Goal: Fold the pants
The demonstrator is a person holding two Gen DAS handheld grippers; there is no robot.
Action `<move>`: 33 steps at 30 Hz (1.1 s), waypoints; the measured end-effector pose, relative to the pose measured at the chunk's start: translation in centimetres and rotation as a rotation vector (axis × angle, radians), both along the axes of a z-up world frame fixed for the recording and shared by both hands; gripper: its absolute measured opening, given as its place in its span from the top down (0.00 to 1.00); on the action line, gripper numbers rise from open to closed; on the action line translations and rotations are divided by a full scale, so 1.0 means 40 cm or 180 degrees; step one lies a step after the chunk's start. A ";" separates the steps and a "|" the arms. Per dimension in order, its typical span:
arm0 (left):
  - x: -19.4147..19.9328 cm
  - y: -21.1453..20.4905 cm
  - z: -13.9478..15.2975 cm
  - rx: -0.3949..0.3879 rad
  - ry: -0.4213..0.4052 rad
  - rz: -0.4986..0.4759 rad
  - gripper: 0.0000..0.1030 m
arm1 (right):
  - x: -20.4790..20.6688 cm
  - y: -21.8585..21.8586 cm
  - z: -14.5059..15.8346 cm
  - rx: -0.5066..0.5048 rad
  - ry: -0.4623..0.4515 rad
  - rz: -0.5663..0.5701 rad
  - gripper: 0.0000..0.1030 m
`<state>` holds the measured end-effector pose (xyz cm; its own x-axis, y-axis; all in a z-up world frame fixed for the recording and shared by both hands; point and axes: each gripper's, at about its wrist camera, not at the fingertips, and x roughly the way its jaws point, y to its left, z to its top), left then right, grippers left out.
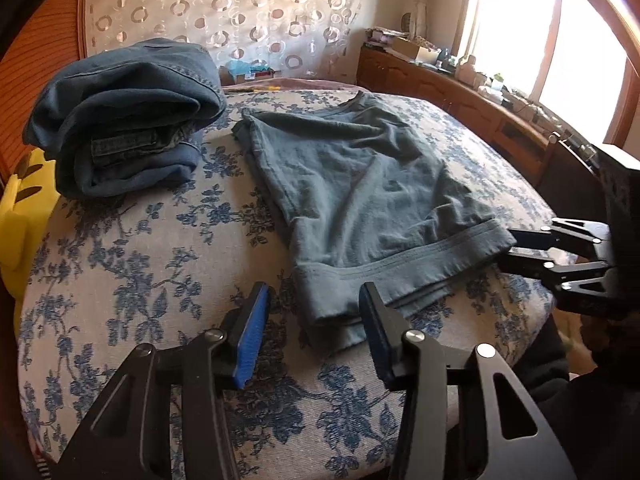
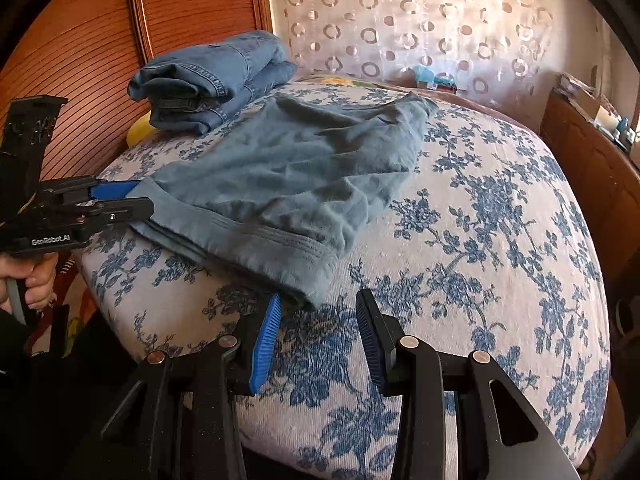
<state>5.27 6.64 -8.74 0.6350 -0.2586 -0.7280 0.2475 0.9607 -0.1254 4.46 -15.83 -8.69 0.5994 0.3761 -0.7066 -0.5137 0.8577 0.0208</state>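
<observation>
Grey-blue pants lie flat on the floral bed, folded lengthwise, waistband toward me; they also show in the right wrist view. My left gripper is open, its fingers straddling the near-left waistband corner without closing on it. In the right wrist view the left gripper sits at that same corner. My right gripper is open, just short of the near-right waistband corner. In the left wrist view the right gripper touches the waistband's right end.
A stack of folded jeans sits at the back left of the bed, also in the right wrist view. A yellow cushion lies at the left edge. A wooden cabinet runs along the right under the window.
</observation>
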 end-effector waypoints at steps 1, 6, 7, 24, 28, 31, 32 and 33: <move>0.001 -0.002 0.000 0.0011 0.0002 -0.0004 0.57 | 0.002 0.007 -0.002 -0.0016 -0.0019 -0.0007 0.61; 0.005 -0.001 -0.001 -0.0030 0.0013 0.0009 0.69 | 0.000 0.019 0.001 0.0009 -0.0152 0.0000 0.68; 0.005 0.001 -0.003 -0.0046 0.0026 0.0008 0.69 | -0.001 0.016 0.001 0.0038 -0.0151 0.0009 0.76; -0.028 -0.021 0.040 -0.0103 -0.0127 -0.0023 0.88 | -0.012 -0.034 -0.011 0.0290 -0.0151 -0.0011 0.90; -0.048 -0.024 0.061 -0.0183 -0.0152 -0.0036 0.88 | -0.027 -0.044 0.001 0.0287 -0.0221 -0.0035 0.91; -0.054 -0.031 0.044 -0.0162 -0.0036 -0.0061 0.89 | -0.037 -0.059 0.003 0.0297 -0.0234 -0.0051 0.92; -0.053 -0.034 0.032 -0.0137 0.0021 -0.0068 0.88 | -0.041 -0.065 0.002 0.0300 -0.0231 -0.0052 0.92; -0.052 -0.039 0.016 -0.0097 0.0082 -0.0075 0.88 | -0.043 -0.068 -0.002 0.0294 -0.0213 -0.0049 0.92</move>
<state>3.18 5.10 -8.09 0.6095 -0.2956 -0.7356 0.2664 0.9503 -0.1611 2.73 -18.55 -8.77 0.6502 0.4281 -0.6276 -0.5033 0.8615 0.0662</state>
